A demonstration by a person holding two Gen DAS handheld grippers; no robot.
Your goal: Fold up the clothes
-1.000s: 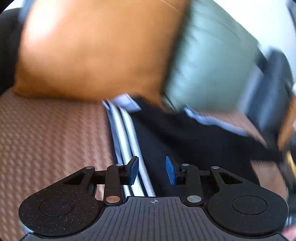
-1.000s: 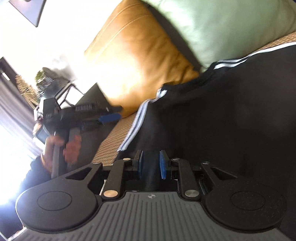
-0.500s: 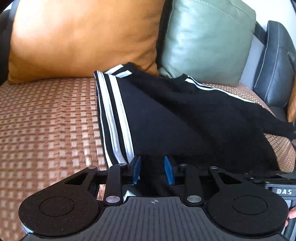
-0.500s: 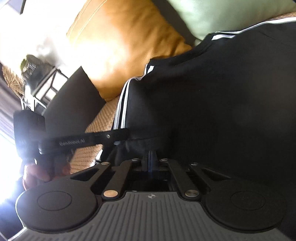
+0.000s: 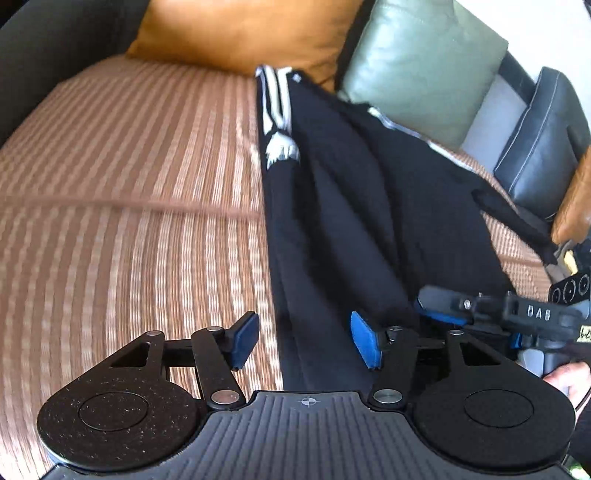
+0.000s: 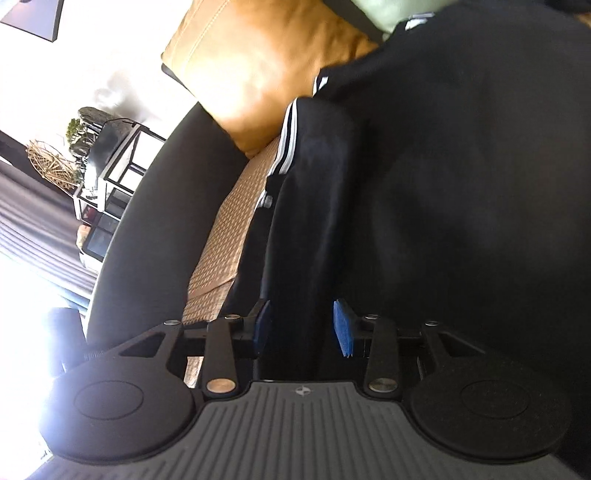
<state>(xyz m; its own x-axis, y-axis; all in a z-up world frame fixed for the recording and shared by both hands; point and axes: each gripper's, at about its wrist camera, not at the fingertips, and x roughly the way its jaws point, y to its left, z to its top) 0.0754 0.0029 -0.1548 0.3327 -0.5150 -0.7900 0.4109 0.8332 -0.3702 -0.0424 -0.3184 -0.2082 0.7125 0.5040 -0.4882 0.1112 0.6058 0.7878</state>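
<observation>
Both tongs gape over the black garment; one reads "DAS".

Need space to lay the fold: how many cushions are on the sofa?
3: orange cushion at back left, green cushion right of it, dark cushion far right. Others may be hidden.

Sunlit sofa, orange cushion

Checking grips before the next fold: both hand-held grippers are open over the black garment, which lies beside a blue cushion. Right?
Not quite: the cushion is orange, as the left wrist view shows. Both the left hand-held gripper and right hand-held gripper are open over the black garment.
</observation>
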